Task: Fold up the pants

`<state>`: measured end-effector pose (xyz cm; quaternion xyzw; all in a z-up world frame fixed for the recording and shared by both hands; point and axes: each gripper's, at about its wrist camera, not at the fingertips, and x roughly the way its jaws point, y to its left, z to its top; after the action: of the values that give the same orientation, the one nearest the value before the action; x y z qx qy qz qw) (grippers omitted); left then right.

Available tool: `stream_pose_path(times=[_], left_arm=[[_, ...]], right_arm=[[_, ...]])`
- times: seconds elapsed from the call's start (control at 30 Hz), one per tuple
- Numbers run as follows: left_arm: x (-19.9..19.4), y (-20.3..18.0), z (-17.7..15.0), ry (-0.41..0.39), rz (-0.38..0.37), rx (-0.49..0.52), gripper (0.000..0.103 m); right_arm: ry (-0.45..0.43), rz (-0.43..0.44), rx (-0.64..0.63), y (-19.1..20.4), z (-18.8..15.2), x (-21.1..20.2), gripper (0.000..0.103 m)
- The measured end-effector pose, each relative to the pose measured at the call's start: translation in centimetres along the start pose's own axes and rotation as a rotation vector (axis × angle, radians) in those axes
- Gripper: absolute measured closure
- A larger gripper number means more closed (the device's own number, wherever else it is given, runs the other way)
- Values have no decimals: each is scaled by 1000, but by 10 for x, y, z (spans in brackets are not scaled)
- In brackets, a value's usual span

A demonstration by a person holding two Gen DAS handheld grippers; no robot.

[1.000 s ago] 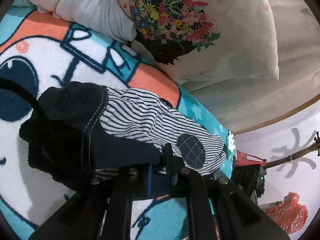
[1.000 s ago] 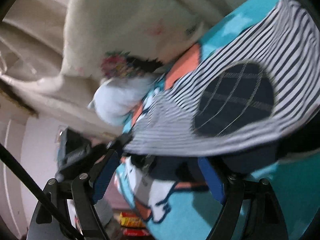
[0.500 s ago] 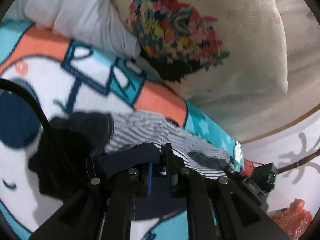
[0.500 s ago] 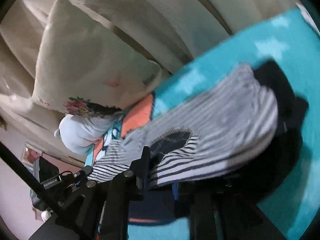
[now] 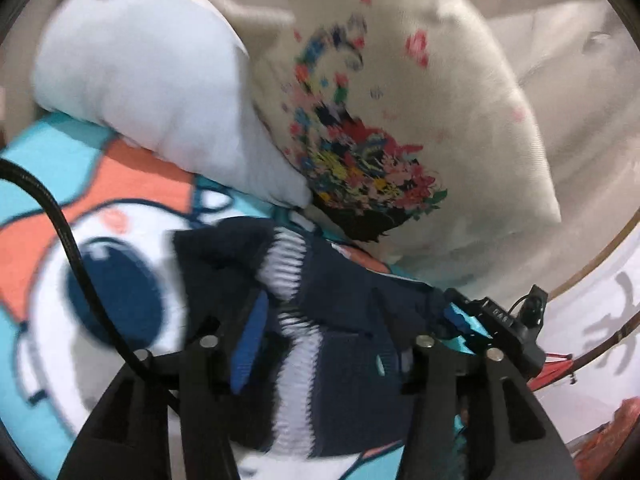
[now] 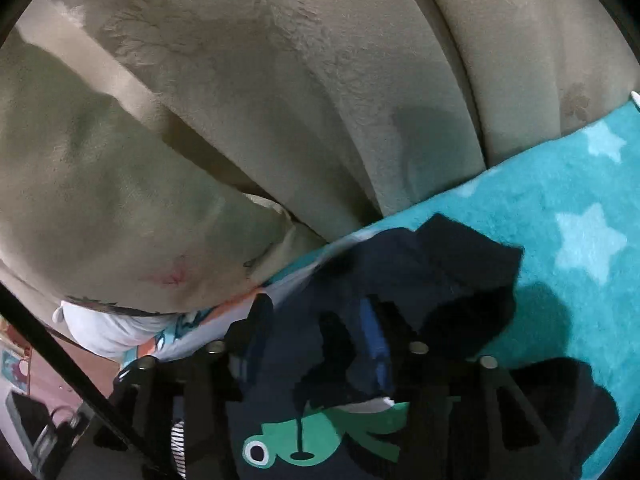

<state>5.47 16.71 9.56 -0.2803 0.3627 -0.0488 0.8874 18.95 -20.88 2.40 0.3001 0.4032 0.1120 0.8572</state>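
The small navy pants with striped lining [image 5: 340,312] lie folded on the cartoon blanket [image 5: 100,260]. My left gripper [image 5: 332,320] is open, its fingers spread on either side of the folded cloth. In the right wrist view the navy pants [image 6: 400,280] show a green frog patch [image 6: 320,436]. My right gripper [image 6: 340,332] is open over the pants, with cloth bunched between its fingers and a blue pad [image 6: 372,344] showing.
A white pillow [image 5: 152,92] and a floral cushion [image 5: 400,120] lie just beyond the pants. The beige sofa back [image 6: 280,100] rises behind the teal starred blanket [image 6: 580,220]. The other gripper [image 5: 500,320] shows at the right of the left wrist view.
Both grippers carried the pants' near edge over toward the cushions, folding them so the navy side with the frog patch is up. Both have opened; half a second ago they were shut on cloth.
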Motion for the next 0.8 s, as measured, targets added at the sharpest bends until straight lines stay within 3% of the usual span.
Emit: stream_pose_path(times=[0.13,0.3,0.57,0.8], left_arm=[[-50,21,-13,-111,92,-10,37],[-89,54,-17,-199,224,-50,35],[-104,76,-24,-164,177,-104,35],[-120,79,-32,-173,223,-111,35]], right_arm=[[-30,18,13,1,-20,-21,47],[-80,-8,3,1,-58,-53,40],[-96,-25,-12,2,-98,-72,39],[-52,-2,-44,12,-115,-62,39]])
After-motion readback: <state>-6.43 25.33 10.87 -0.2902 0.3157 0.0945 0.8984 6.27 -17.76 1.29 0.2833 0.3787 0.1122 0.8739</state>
